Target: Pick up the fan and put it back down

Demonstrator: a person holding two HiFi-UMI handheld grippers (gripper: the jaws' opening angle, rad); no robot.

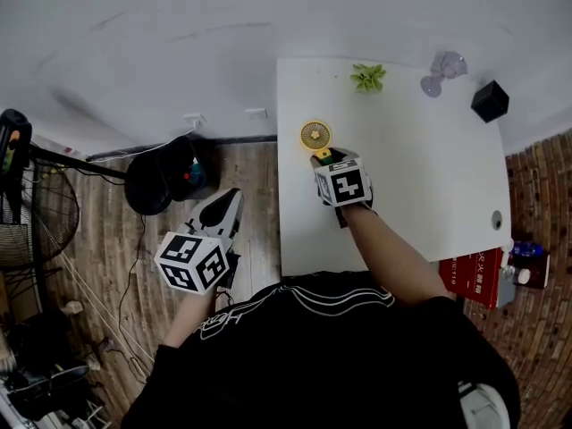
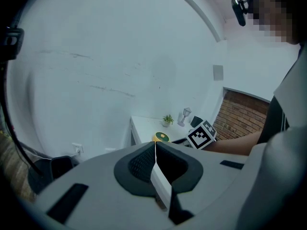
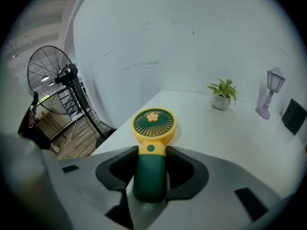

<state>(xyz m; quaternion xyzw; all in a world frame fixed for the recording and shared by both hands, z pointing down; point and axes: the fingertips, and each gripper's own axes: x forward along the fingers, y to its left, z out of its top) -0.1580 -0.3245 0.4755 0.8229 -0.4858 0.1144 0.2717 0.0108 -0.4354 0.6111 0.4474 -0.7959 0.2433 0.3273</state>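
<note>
Soft, even, cool light fills all three views, with no hard glare. In the head view the white surface (image 1: 420, 204) is bright, almost washed out, while the wooden floor (image 1: 259, 204) to its left lies dimmer. Shadows are faint and soft-edged. Both gripper views bend strongly toward the edges, and their corners fall to black. The wall (image 2: 120, 56) takes a bluish cast in the left gripper view. In the right gripper view the fan (image 3: 153, 128) is sharp, with a weak shadow beside its head.
</note>
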